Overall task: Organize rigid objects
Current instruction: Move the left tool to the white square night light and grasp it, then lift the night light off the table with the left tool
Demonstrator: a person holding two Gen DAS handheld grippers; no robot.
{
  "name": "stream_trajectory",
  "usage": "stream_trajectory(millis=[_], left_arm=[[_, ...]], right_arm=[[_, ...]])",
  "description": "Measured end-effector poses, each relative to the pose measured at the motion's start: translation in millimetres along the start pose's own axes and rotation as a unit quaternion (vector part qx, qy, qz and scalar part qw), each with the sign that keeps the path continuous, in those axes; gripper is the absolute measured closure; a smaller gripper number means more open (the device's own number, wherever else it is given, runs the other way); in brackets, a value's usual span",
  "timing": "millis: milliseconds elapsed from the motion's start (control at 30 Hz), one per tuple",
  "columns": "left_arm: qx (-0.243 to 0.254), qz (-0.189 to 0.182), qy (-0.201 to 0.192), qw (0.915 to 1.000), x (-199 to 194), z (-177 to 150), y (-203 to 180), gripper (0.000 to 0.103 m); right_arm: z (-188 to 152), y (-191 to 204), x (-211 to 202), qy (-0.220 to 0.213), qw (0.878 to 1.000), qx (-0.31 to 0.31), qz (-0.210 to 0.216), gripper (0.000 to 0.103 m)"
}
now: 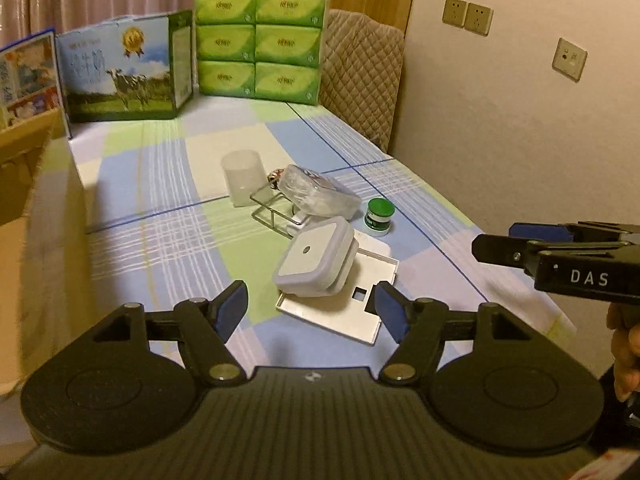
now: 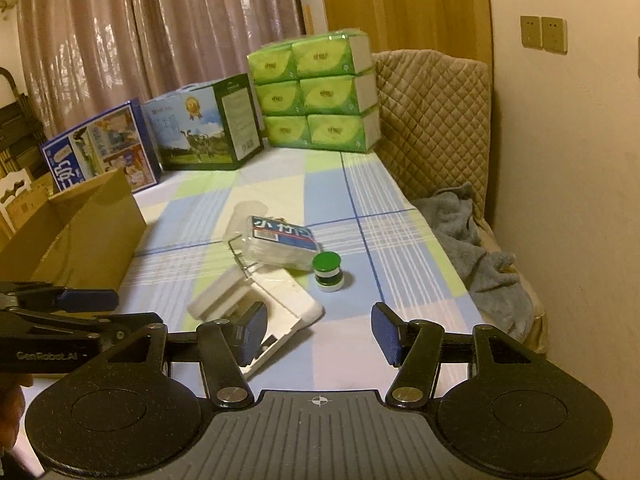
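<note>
A small pile lies mid-table on the checked cloth: a white square plug-in light resting on a white wall plate, a small green-capped jar, a clear plastic pack leaning on a wire rack, and a frosted cup. My left gripper is open and empty, just short of the light and plate. My right gripper is open and empty, with the plate at its left finger and the jar ahead. The pack shows a blue label.
An open cardboard box stands at the table's left. A milk carton, a blue box and stacked green tissue packs line the back. A quilted chair with a grey towel stands right, by the wall.
</note>
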State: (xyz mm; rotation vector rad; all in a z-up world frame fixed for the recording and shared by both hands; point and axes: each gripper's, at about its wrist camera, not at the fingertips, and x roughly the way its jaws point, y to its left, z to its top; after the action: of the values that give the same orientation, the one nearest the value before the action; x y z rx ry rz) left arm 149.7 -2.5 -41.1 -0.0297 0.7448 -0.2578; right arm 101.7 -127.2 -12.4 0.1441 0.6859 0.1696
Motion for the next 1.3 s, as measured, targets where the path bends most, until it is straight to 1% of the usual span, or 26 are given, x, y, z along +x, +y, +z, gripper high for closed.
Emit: stream_trajectory(millis=[133, 233, 367, 467, 600, 700, 867, 1167, 1300], left_arm=[[0.0, -0.001, 0.005, 1.0, 22.6, 5.2, 3.6, 0.033], [-0.004, 0.0, 0.01, 0.9999, 37.4, 8.5, 7.8, 0.033], [-0.025, -0.01, 0.019, 0.9994, 54.3, 12.2, 15.3, 0.033], [-0.041, -0.026, 0.021, 0.9986, 63.6, 14.4, 19.4, 0.033], [-0.046, -0.033, 0.03, 0.9979, 75.1, 15.2, 20.2, 0.033], [-0.058, -0.039, 0.031, 0.997, 80.5, 15.2, 22.4, 0.033], [-0.073, -0.051, 0.038, 0.9953, 86.4, 13.1, 25.1, 0.033], [-0.08, -0.054, 0.037, 0.9946, 89.1, 13.3, 26.4, 0.033], [-0.074, -0.054, 0.028, 0.9954, 84.2, 13.5, 23.7, 0.043]], right_arm=[[0.3, -2.7, 20.7, 0.009, 1.0, -0.012, 0.002, 0.048], [0.1, -6.1, 37.2, 0.025, 1.0, -0.005, 0.004, 0.048], [4.8, -8.7, 54.3, 0.043, 0.999, 0.006, -0.001, 0.048], [8.7, -10.3, 63.3, 0.048, 0.999, 0.007, -0.001, 0.048], [9.8, -11.9, 73.0, 0.064, 0.998, 0.018, -0.005, 0.048], [9.9, -11.4, 76.9, 0.07, 0.997, 0.02, -0.009, 0.048], [12.4, -11.8, 77.9, 0.065, 0.997, 0.028, -0.011, 0.048], [12.3, -13.2, 80.0, 0.074, 0.997, 0.036, -0.012, 0.048], [12.1, -12.9, 78.5, 0.071, 0.997, 0.037, -0.009, 0.048]])
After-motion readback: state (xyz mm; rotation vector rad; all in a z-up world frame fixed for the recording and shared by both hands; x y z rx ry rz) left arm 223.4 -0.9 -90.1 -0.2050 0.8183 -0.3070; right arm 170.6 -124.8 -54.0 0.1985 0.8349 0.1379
